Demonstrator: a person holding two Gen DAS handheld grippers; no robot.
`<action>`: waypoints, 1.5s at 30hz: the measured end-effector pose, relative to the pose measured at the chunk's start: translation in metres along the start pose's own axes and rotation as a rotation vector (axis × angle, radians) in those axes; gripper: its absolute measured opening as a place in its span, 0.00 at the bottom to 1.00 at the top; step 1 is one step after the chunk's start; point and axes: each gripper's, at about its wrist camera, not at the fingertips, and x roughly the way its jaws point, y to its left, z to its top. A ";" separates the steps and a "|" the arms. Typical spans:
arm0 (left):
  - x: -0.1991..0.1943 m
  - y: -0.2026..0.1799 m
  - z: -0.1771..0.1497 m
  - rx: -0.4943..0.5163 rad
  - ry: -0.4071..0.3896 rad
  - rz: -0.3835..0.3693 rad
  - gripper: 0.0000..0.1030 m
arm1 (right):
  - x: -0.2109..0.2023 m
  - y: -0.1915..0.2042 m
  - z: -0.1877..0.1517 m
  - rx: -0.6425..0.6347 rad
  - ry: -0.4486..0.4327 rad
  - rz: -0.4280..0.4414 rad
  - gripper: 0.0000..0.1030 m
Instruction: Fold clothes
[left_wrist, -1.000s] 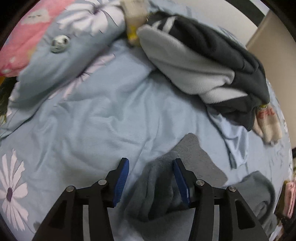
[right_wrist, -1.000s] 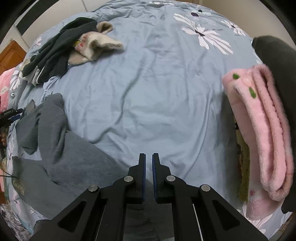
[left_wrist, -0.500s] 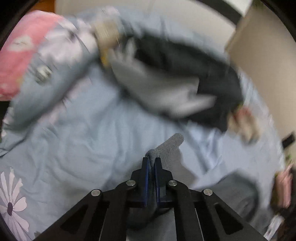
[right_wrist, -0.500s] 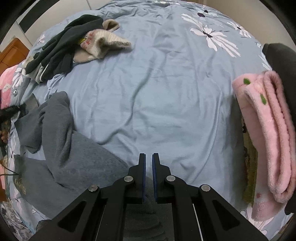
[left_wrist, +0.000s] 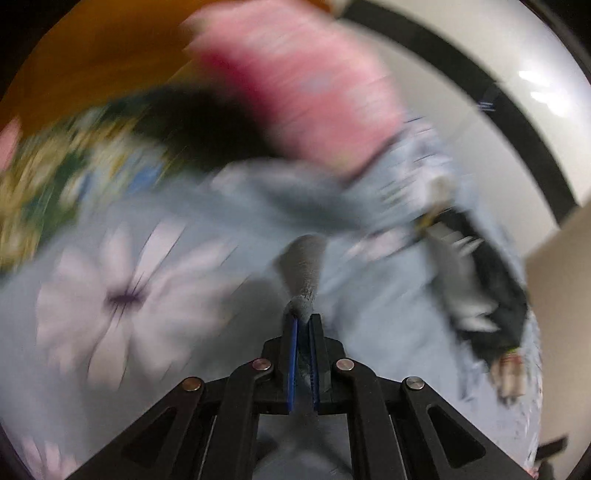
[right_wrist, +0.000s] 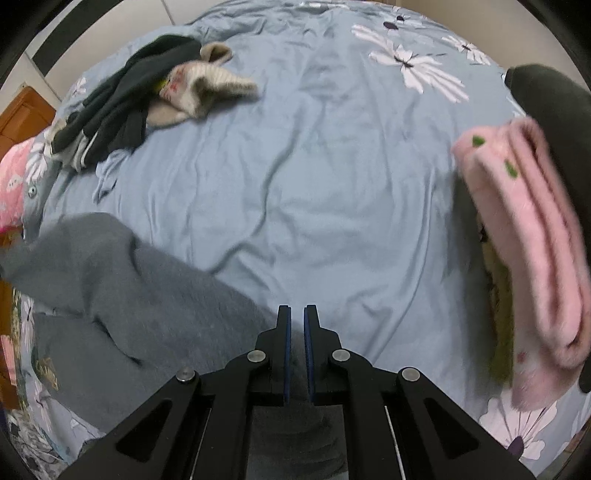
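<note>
Two grips on one fuzzy grey knit garment (right_wrist: 122, 280), draped over the blue floral bedsheet (right_wrist: 314, 177): left gripper (left_wrist: 303, 325) pinches its tip, right gripper (right_wrist: 295, 314) nips its hem. Best pull both apart evenly, taut, before folding.

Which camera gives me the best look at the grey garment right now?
The right wrist view: the grey garment spreads sharply across the blue bedsheet, running under the right gripper. The left wrist view is motion-blurred and shows only a pinched tip between the left gripper fingers.
</note>
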 end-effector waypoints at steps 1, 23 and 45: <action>0.003 0.015 -0.013 -0.038 0.015 0.012 0.06 | 0.001 0.000 -0.003 -0.003 0.003 0.001 0.06; 0.004 -0.077 0.044 -0.073 -0.026 -0.104 0.06 | 0.024 0.027 0.018 -0.052 0.003 0.022 0.06; 0.097 -0.069 0.024 -0.012 0.127 -0.114 0.53 | 0.038 -0.002 0.020 0.017 0.035 0.024 0.06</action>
